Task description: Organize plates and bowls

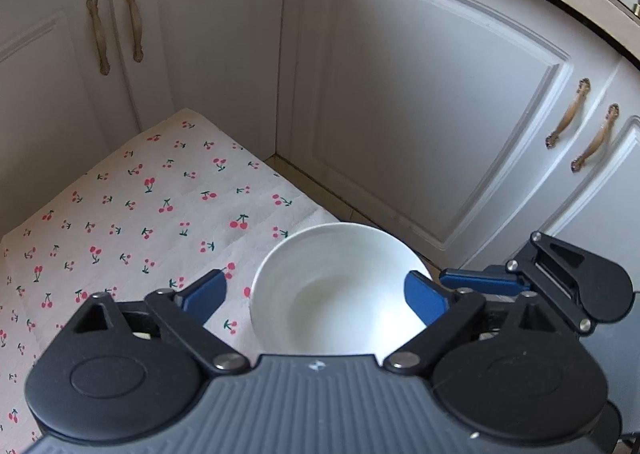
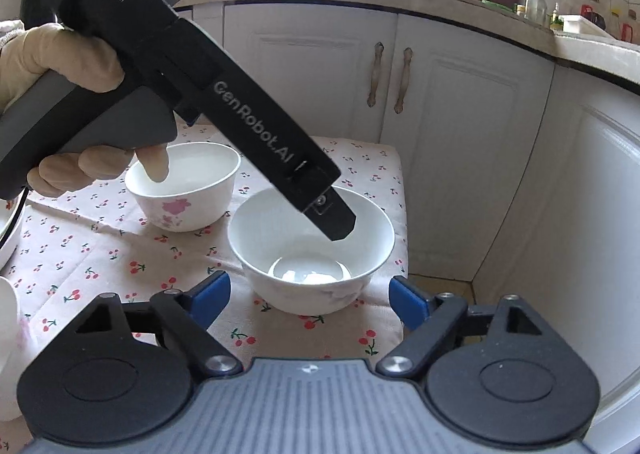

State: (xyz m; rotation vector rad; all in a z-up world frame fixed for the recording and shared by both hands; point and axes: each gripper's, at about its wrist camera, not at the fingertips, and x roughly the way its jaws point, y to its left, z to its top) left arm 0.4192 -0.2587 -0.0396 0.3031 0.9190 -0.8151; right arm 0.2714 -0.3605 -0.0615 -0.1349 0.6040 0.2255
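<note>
The left gripper (image 1: 316, 298) is hovering wide open and empty over the plain white bowl (image 2: 312, 250); the right gripper (image 2: 310, 296), likewise gaping empty, is facing it; next, closing on the rim for stacking into the flowered bowl (image 2: 184, 186)

Low counter (image 2: 100, 254) w/ cherry-print cloth (image 1: 120, 214). On it: plain white bowl (image 2: 312, 250) near the front-right corner. Pink-flower bowl (image 2: 184, 186) just behind-left, apart.

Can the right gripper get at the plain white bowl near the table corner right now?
Probably not cleanly: the right gripper is open and lined up, but the left gripper already reaches into the plain white bowl.
</note>
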